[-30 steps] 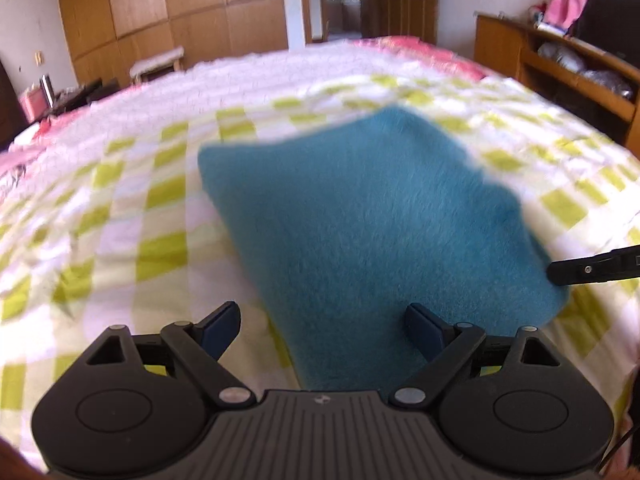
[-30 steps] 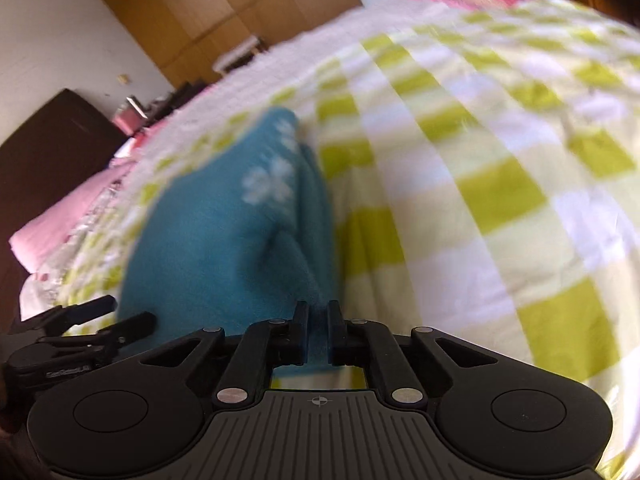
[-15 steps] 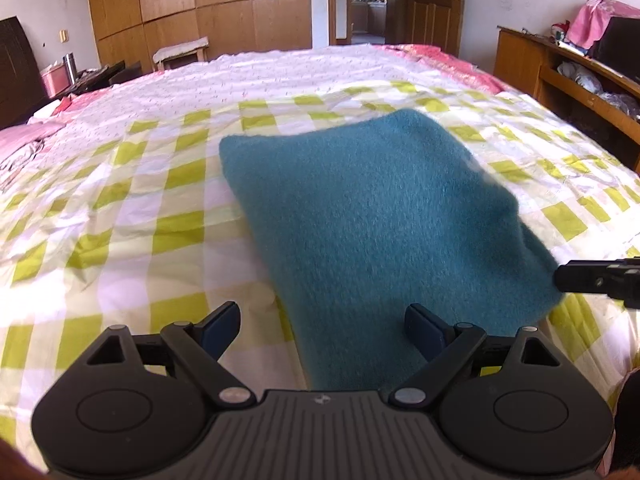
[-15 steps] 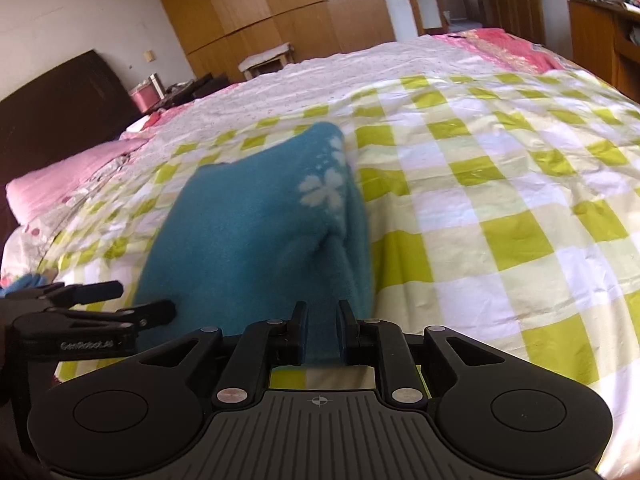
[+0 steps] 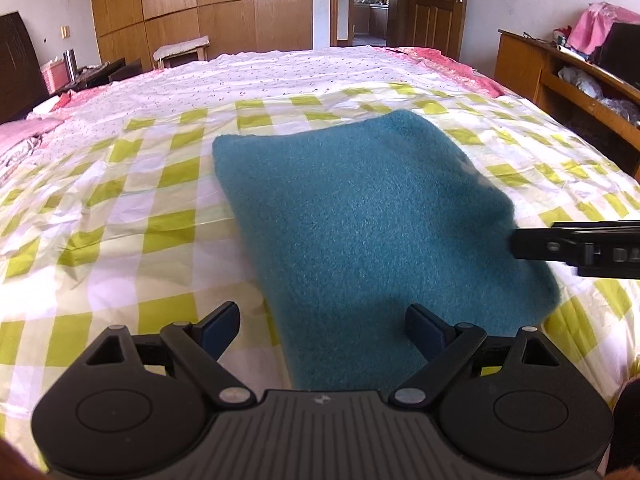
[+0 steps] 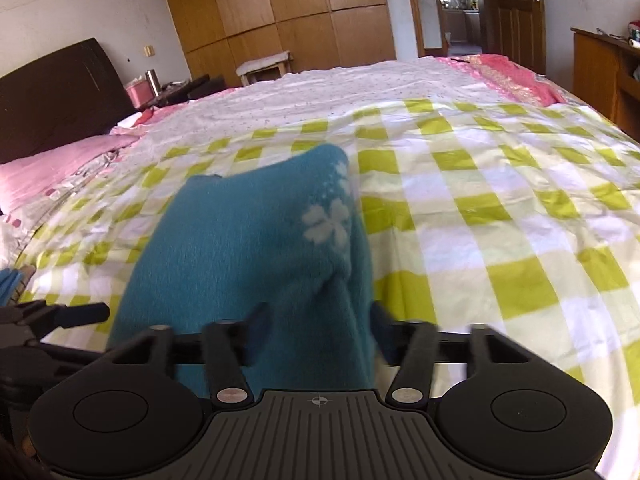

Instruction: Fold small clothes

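A teal fleece garment [image 5: 360,220] lies folded on the checked bed sheet [image 5: 140,200]. My left gripper [image 5: 322,316] hovers open over its near left edge, one finger on each side of that edge and nothing gripped. In the right wrist view the garment [image 6: 248,248] shows a white flower print [image 6: 326,224] on its raised right fold. My right gripper [image 6: 318,318] is at the near end of that fold. Its jaws are opening, with the cloth still between them and the pads off it. The right gripper [image 5: 520,244] reaches in from the right in the left wrist view.
The bed fills both views, with a pink pillow [image 6: 48,172] and a dark headboard [image 6: 60,92] to the left. A wooden wardrobe [image 5: 200,12] and a doorway stand behind. A wooden shelf unit [image 5: 560,76] runs along the right side.
My right gripper's jaws went from shut on the garment's fold to spread apart, and that hand rolled level and rose a little. The left gripper stayed open and barely moved.
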`<act>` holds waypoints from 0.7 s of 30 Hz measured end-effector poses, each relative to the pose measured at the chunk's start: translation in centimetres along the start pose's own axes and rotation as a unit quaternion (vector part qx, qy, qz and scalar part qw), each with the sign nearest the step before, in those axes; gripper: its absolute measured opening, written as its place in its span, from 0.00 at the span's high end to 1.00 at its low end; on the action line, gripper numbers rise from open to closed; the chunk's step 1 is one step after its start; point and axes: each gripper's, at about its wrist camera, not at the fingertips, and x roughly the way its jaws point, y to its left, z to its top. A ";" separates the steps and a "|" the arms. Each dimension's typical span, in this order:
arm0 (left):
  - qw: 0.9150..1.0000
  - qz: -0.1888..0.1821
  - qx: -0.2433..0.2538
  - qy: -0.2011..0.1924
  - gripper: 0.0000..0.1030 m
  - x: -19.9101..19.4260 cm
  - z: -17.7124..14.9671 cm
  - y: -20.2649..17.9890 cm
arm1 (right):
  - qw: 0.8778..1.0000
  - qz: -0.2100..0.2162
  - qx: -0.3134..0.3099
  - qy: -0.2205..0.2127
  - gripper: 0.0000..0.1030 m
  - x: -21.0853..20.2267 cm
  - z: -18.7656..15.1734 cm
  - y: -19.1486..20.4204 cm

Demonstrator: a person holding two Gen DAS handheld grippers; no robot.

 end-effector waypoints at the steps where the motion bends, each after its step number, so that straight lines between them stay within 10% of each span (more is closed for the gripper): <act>1: 1.000 -0.003 -0.004 0.000 0.07 0.1 0.2 0.1 | 1.000 -0.003 0.002 0.005 0.35 1.0 0.2 -0.1; 9: 1.000 -0.024 -0.006 0.015 0.07 1.8 0.6 0.8 | 0.992 0.043 0.109 0.053 0.32 5.8 -0.8 -1.8; 21: 1.000 0.000 -0.006 0.008 0.07 1.1 0.2 1.2 | 0.997 0.020 0.071 0.021 0.39 2.9 -0.3 0.3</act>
